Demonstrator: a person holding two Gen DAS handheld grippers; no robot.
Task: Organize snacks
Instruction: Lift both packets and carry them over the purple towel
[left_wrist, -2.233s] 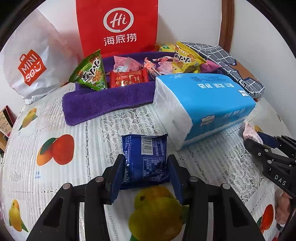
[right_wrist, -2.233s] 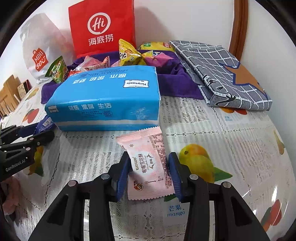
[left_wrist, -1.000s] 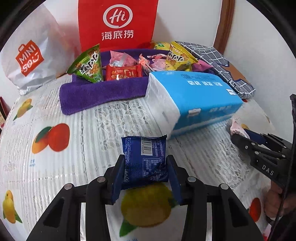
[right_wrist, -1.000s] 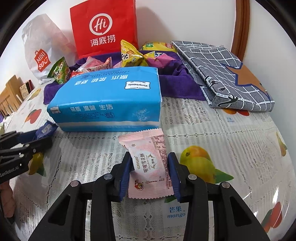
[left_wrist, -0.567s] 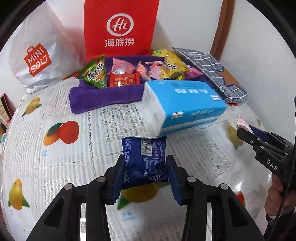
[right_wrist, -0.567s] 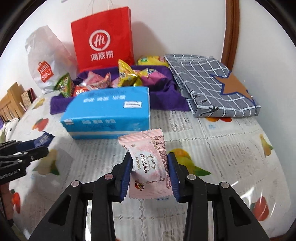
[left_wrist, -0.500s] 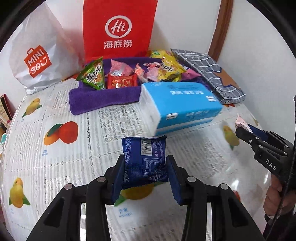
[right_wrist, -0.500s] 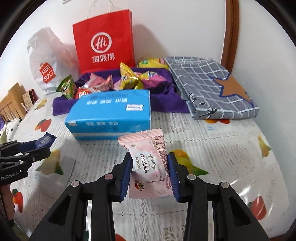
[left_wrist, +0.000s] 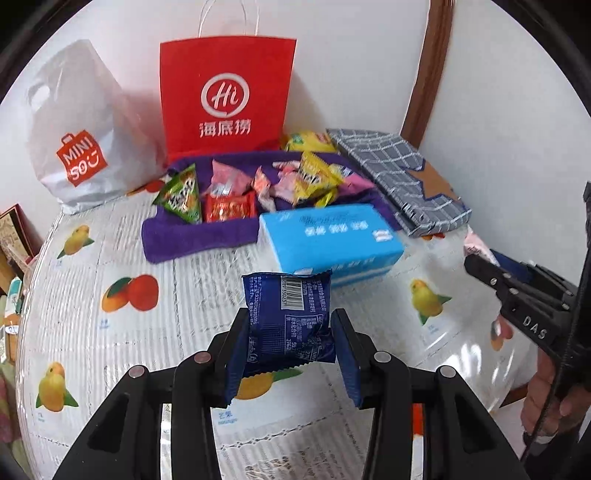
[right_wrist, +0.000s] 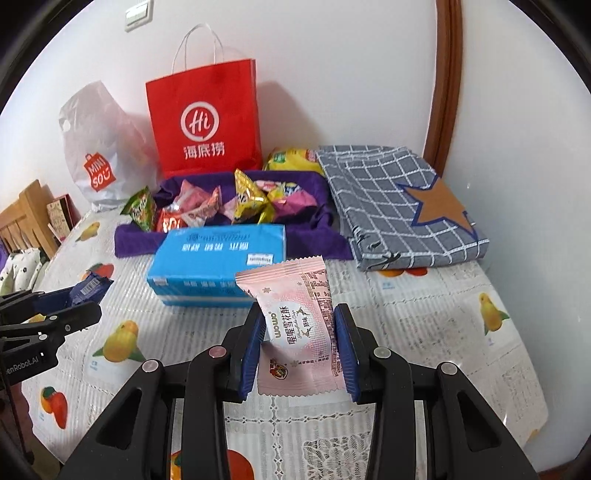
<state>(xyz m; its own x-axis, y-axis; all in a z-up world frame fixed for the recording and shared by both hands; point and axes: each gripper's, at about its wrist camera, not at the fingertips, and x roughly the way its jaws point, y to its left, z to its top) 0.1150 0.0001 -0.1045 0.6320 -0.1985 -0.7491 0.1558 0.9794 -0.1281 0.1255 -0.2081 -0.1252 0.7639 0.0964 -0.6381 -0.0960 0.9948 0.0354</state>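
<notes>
My left gripper (left_wrist: 290, 334) is shut on a dark blue snack packet (left_wrist: 288, 319) and holds it above the table. My right gripper (right_wrist: 299, 341) is shut on a pink snack packet (right_wrist: 295, 328), also held above the table. A purple cloth tray (left_wrist: 199, 232) at the back holds several snack packets, among them a green one (left_wrist: 181, 197), a red one (left_wrist: 231, 206) and a yellow one (left_wrist: 314, 177). The tray also shows in the right wrist view (right_wrist: 314, 236). The right gripper shows at the right of the left wrist view (left_wrist: 517, 280); the left gripper shows at the left of the right wrist view (right_wrist: 48, 314).
A blue tissue pack (left_wrist: 332, 240) lies in front of the tray. A red paper bag (left_wrist: 225, 92) and a white Miniso bag (left_wrist: 77, 129) stand against the wall. A folded grey checked cloth (right_wrist: 399, 206) lies at the back right. The table has a fruit-print cover (left_wrist: 129, 295).
Both grippers have risen and drawn back from the table with their packets still held. The tray, tissue pack and bags now look smaller and farther away.
</notes>
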